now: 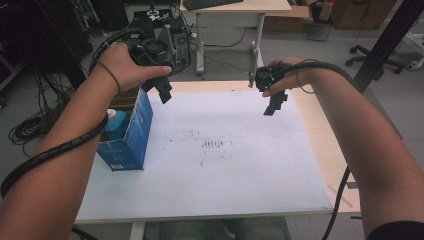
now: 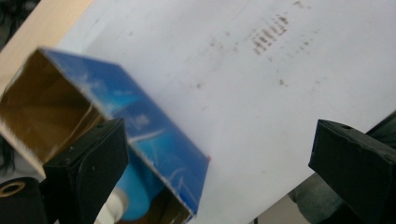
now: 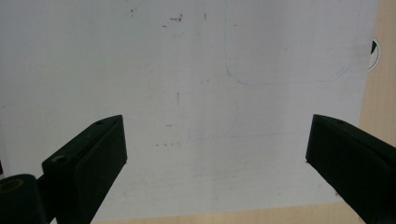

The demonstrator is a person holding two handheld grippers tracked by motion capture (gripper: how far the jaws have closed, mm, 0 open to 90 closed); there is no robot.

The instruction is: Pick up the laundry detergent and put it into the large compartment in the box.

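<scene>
A blue open-topped carton (image 1: 131, 135) stands at the table's left edge with a light blue bottle (image 1: 116, 123) inside it. My left gripper (image 1: 163, 91) hangs open just above and right of the carton's top. In the left gripper view the carton (image 2: 154, 140) lies below the left jaw, its brown inside showing and the bottle (image 2: 135, 196) at its lower end. My right gripper (image 1: 275, 105) is held open above the far right part of the white sheet (image 1: 210, 150), nothing between its jaws. In the right gripper view, the white sheet (image 3: 196, 93) lies under the open jaws.
The white sheet carries reddish-brown smudges (image 1: 212, 144) near its middle. Bare wood of the table (image 1: 325, 145) shows along the right side. A desk (image 1: 235, 10), cables and an office chair base (image 1: 375, 57) stand beyond the far edge. Faint pencil outlines (image 3: 285, 70) mark the sheet.
</scene>
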